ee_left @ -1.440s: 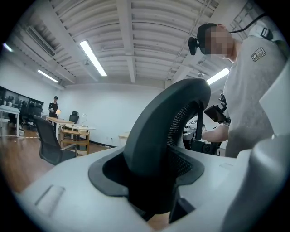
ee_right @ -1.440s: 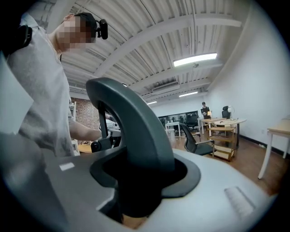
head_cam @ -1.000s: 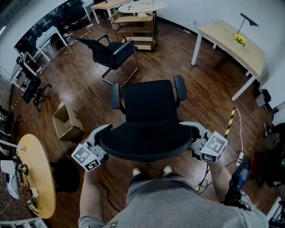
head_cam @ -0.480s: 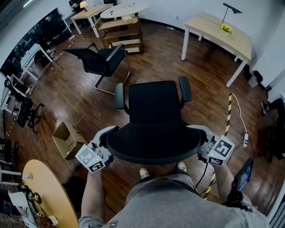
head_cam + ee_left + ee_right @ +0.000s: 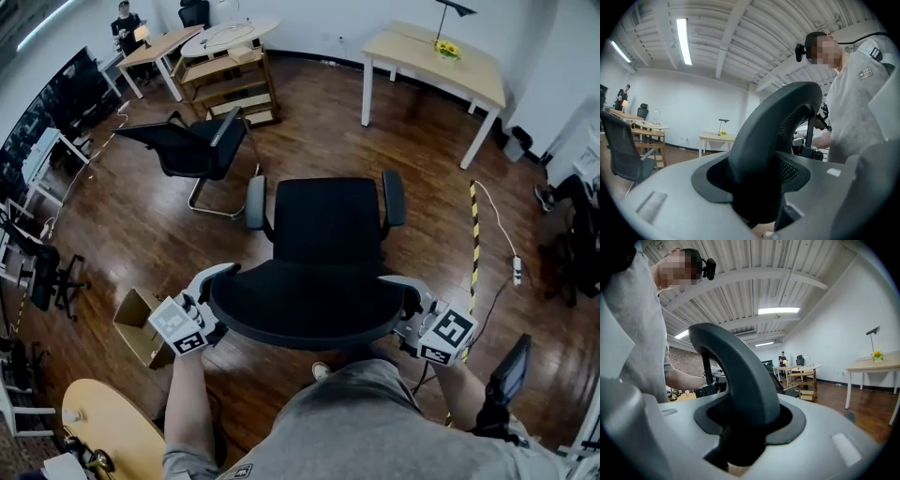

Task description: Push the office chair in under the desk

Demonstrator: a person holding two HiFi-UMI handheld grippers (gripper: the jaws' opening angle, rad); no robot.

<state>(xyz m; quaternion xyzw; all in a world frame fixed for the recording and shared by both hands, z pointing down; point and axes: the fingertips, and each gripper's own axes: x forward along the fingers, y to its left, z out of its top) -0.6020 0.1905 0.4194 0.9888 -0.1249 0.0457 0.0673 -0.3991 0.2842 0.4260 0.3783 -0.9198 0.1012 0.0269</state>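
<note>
Our left gripper (image 5: 217, 286) clamps the black mesh office chair (image 5: 323, 234) at its backrest's left rim. Our right gripper (image 5: 403, 298), jaws closing, grips the right rim.

Dark wooden floor (image 5: 422, 159) carried the lot: the office chair (image 5: 323, 244) stood mid-room, a black sled-base chair (image 5: 192, 150) beyond it to the left, an open cardboard box (image 5: 136, 323) nearer. At the far side stood a pale desk (image 5: 441, 66) and a wooden shelf unit (image 5: 230, 84). A yellow-and-black striped strip (image 5: 473, 234) ran along the boards at right, with a power strip (image 5: 517, 272) just beside it
</note>
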